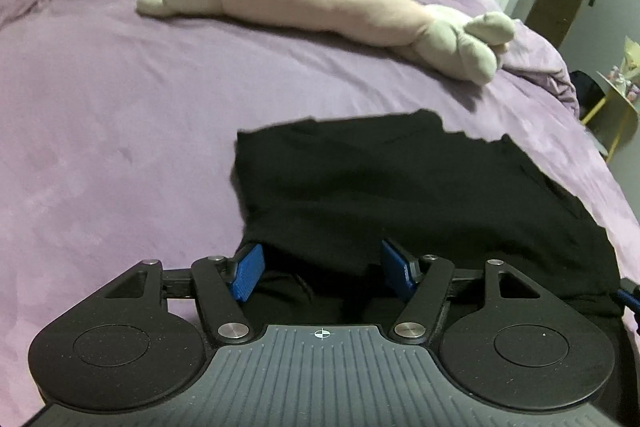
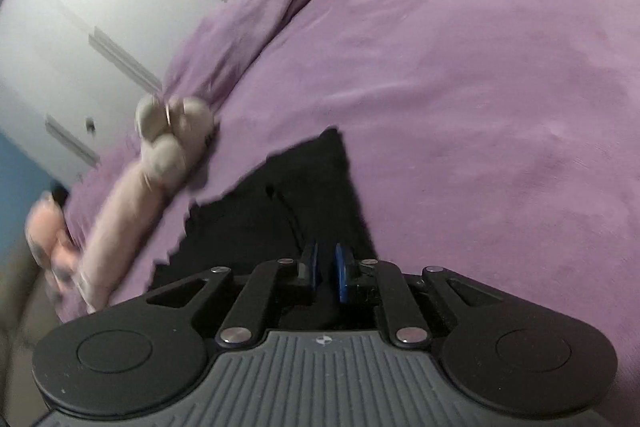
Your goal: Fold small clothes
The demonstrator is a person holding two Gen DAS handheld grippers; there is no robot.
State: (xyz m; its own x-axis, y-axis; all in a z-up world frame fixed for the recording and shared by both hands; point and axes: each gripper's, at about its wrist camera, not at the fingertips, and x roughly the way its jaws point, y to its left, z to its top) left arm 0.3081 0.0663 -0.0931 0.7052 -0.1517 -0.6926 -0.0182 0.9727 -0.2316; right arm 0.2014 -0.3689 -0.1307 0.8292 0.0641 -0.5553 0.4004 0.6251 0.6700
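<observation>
1. A black garment [image 1: 420, 195] is seen spread on the purple bed [image 1: 120, 131], near its front edge; the far hem looks ragged, partly from blur. In the right wrist view the same cloth [image 2: 288, 211] runs forward from under the tool.
2. Left tool [image 1: 326, 271]: jaws stood wide apart over the garment's near edge, blue pads [image 1: 249, 273] clear of the cloth. Nothing is gripped.
3. Right tool [image 2: 325, 273]: jaws parted by a narrow gap, dark fabric below and between; no pinch can be made out.
4. Step judged: between folds, an edge apparently let go and the piece laid down.
5. Next move calls for both tools to be closed on the near edge or corners and the cloth carried over itself evenly.
6. A long plush toy [image 1: 320, 11] lies further back on the bed, well apart from the garment.
</observation>
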